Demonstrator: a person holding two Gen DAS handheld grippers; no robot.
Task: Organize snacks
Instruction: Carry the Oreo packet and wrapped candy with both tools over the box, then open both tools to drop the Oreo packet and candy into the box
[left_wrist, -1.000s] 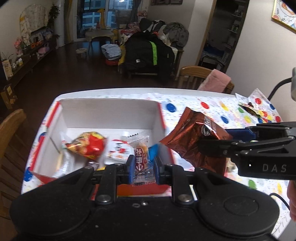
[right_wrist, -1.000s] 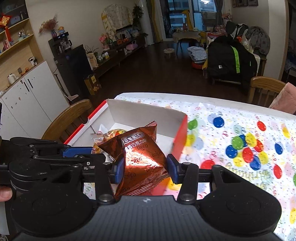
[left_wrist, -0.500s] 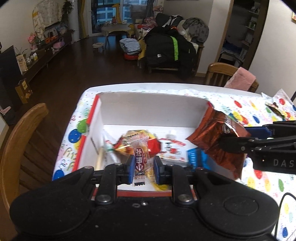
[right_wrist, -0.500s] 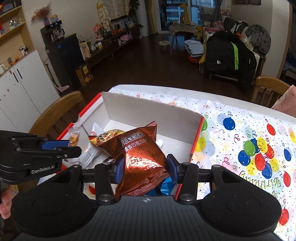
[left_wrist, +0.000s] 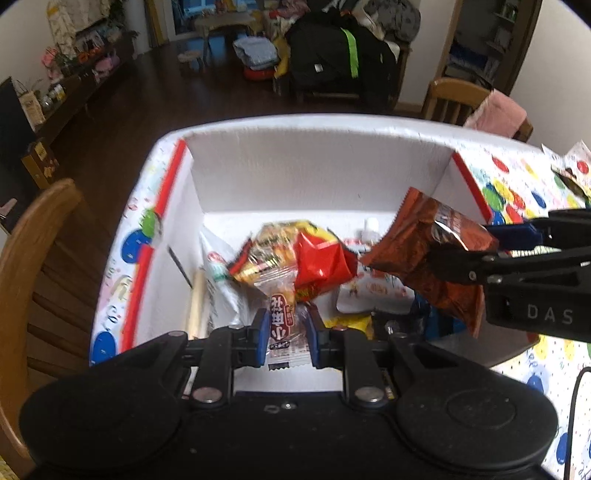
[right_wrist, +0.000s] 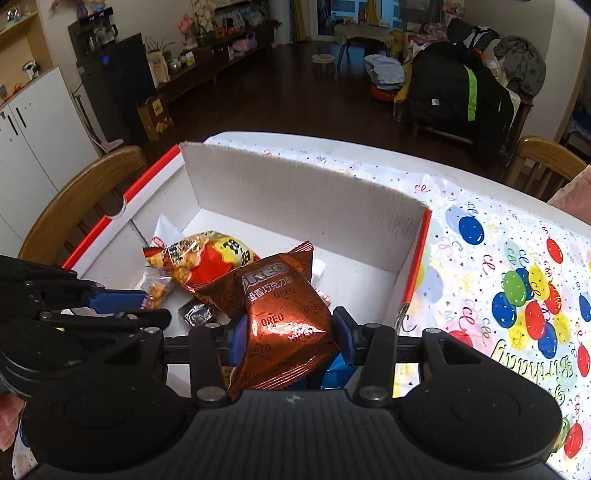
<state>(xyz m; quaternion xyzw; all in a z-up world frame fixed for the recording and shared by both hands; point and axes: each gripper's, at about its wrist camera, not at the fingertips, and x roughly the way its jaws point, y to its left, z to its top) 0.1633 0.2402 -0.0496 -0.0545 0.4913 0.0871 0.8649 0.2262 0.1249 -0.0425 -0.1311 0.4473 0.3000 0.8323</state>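
The left gripper (left_wrist: 284, 334) pinches a small wrapped snack (left_wrist: 282, 325); the right gripper (right_wrist: 290, 336) pinches a brown cookie bag (right_wrist: 284, 317). Both hang over the box (left_wrist: 317, 173) at the table's corner. Next: spread the jaws, dropping both inside.

Your left gripper (left_wrist: 285, 334) tilts steeply downward, its blue pads pinched narrowly on a small clear-wrapped snack (left_wrist: 283, 325). Your right gripper (right_wrist: 291, 334) sits just beside it on its right, angled down the same way, jaws set wider and clamped on a brown Oreo packet (right_wrist: 284, 317). In the right wrist view, a bit of your left hand (right_wrist: 8, 413) shows at the lower left edge.
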